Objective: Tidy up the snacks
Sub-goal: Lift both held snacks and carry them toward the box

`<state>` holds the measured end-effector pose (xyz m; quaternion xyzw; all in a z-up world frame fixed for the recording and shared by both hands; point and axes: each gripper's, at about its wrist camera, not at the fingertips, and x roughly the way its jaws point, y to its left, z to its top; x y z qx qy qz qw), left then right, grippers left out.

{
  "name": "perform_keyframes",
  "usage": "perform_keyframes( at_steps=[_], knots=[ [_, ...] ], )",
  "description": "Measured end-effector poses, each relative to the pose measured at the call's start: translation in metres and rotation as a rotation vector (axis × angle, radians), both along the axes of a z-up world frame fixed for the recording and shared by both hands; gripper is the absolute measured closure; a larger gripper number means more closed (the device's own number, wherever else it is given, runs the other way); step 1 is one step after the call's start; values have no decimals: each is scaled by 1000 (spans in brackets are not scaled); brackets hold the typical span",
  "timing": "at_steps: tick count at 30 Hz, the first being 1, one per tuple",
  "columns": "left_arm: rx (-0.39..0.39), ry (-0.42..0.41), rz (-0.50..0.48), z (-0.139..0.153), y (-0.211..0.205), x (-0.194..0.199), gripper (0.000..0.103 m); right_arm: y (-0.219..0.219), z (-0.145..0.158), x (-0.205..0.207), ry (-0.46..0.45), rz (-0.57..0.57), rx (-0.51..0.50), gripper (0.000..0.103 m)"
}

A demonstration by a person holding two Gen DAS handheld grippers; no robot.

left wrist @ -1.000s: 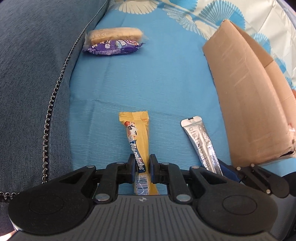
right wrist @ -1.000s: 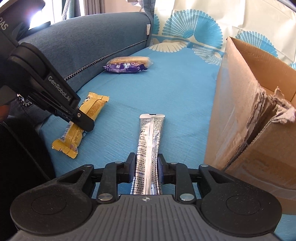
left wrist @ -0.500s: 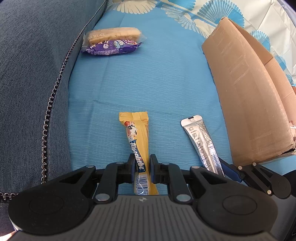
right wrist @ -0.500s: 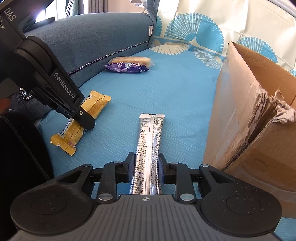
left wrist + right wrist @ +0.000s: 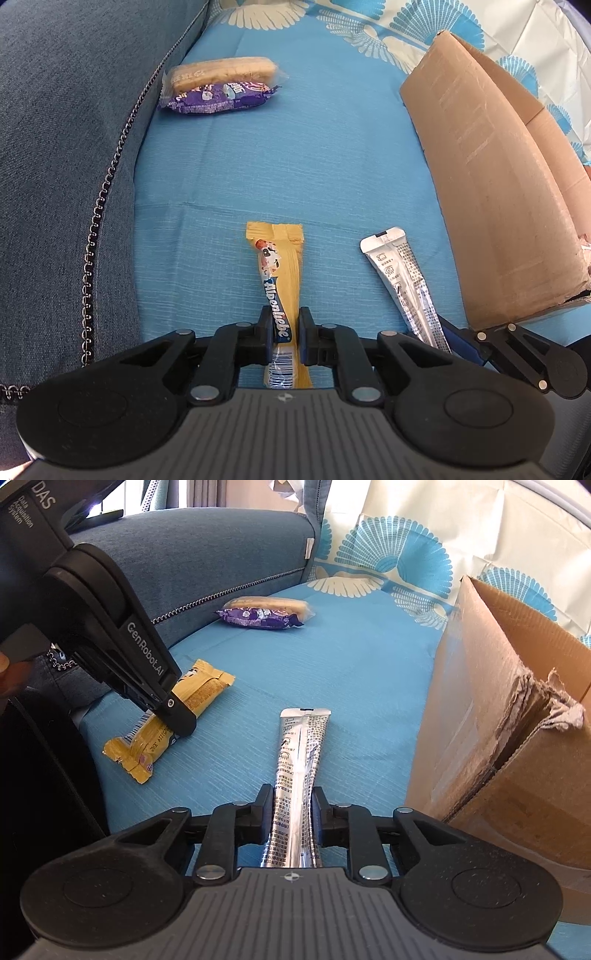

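Note:
My left gripper (image 5: 284, 325) is shut on a yellow Alpenliebe candy bar (image 5: 279, 273) and holds it just above the blue sheet; both show at the left of the right wrist view, the left gripper (image 5: 177, 716) on the bar (image 5: 199, 690). My right gripper (image 5: 293, 801) is shut on a silver stick sachet (image 5: 299, 749), which also shows in the left wrist view (image 5: 402, 280). An open cardboard box (image 5: 498, 192) stands to the right, also seen in the right wrist view (image 5: 517, 720).
A purple snack pack (image 5: 218, 98) with a pale biscuit pack (image 5: 225, 72) on it lies far left, by the blue-grey sofa cushion (image 5: 66, 147). A fan-patterned cloth (image 5: 424, 539) rises behind the blue sheet (image 5: 295, 147).
Both grippers have risen slightly with their snacks still held. The right wrist view now looks higher over the bed and box.

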<state>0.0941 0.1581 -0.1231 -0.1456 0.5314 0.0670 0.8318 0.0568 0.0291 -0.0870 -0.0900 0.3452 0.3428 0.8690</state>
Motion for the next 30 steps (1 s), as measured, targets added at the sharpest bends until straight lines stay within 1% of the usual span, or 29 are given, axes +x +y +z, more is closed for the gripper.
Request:
perform_keyframes(
  at_steps=[9,17,21,24,30],
  knots=[
    [-29,-72,21,7,5,-11,90,-9,9,-4,-40,-21,29,82],
    [-41,-177,52,15,5,-27,90,-11,24,-15,-98,-9,60,82],
    [-43,-275,67,25,6,-38,90,-11,40,-17,-121,-7,103,82],
    [-31,-372,84,36,6,-49,90,-12,54,-18,-144,-11,146,82],
    [-12,-502,135,51,6,-63,90,-23,83,-14,-180,-32,243,82]
  ],
)
